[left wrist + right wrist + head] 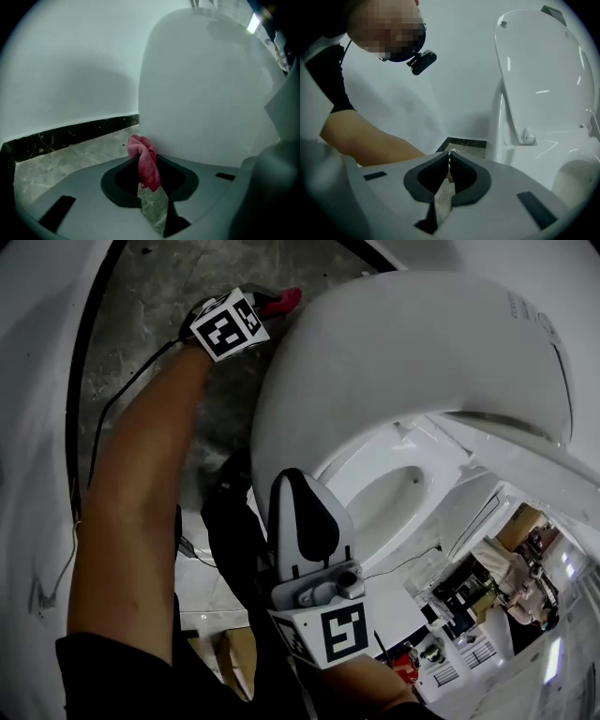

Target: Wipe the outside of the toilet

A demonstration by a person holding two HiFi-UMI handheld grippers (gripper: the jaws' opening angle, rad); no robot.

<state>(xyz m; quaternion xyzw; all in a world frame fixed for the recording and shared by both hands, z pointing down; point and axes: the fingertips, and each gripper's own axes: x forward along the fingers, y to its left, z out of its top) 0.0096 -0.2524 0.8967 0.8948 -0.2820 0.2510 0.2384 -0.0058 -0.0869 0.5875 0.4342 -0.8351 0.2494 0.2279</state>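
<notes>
A white toilet (403,381) fills the right of the head view, its bowl (394,498) open to view. My left gripper (274,306) is low beside the toilet's outer side, shut on a pink cloth (284,302). In the left gripper view the pink cloth (145,161) hangs from the closed jaws right against the toilet's white outer wall (206,93). My right gripper (298,491) is held up by the bowl's rim, shut with nothing between its jaws. The right gripper view shows the raised lid (539,70) and the bowl (576,176) at the right.
Grey marbled floor (169,306) lies between the toilet and a white wall (37,427) with a dark skirting strip (70,133). A black cable (122,395) trails from the left gripper. A person's bare arm (365,143) crosses the right gripper view.
</notes>
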